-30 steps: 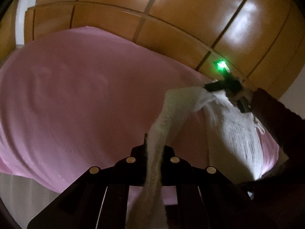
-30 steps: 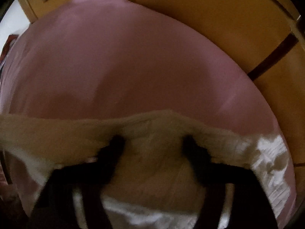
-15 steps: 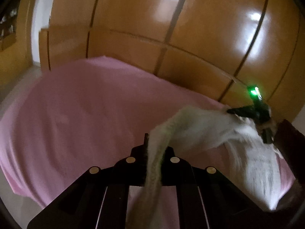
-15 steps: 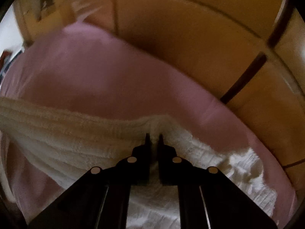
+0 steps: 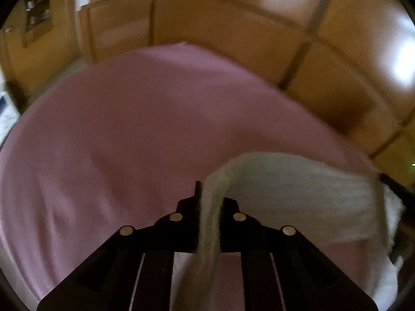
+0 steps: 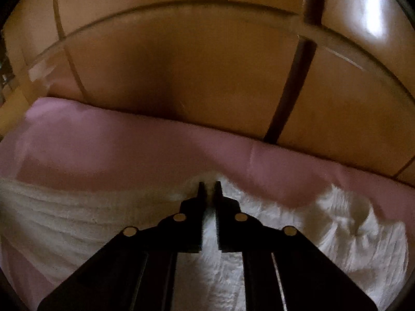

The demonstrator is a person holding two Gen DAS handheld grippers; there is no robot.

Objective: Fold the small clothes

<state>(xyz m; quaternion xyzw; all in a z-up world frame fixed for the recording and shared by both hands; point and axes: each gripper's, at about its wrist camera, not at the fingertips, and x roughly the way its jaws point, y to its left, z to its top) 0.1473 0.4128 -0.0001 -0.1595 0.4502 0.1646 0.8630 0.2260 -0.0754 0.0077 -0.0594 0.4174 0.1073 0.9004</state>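
Note:
A small white knitted garment (image 5: 298,194) hangs stretched between my two grippers above a pink bedsheet (image 5: 129,142). My left gripper (image 5: 210,194) is shut on one edge of the garment, which drapes over its fingers and runs off to the right. My right gripper (image 6: 209,185) is shut on the other edge of the garment (image 6: 337,228), which spreads out below and to both sides of it over the pink sheet (image 6: 129,142). The other gripper shows only as a dark shape at the right edge of the left wrist view.
Glossy wooden wardrobe panels (image 5: 233,26) stand close behind the bed and fill the top of the right wrist view (image 6: 194,64). The bed's left edge and the floor (image 5: 5,119) lie at the far left.
Both grippers have tilted up and moved toward the wardrobe with the garment. The garment has spread wider and lower between them, and the right gripper has slid to the left view's right edge.

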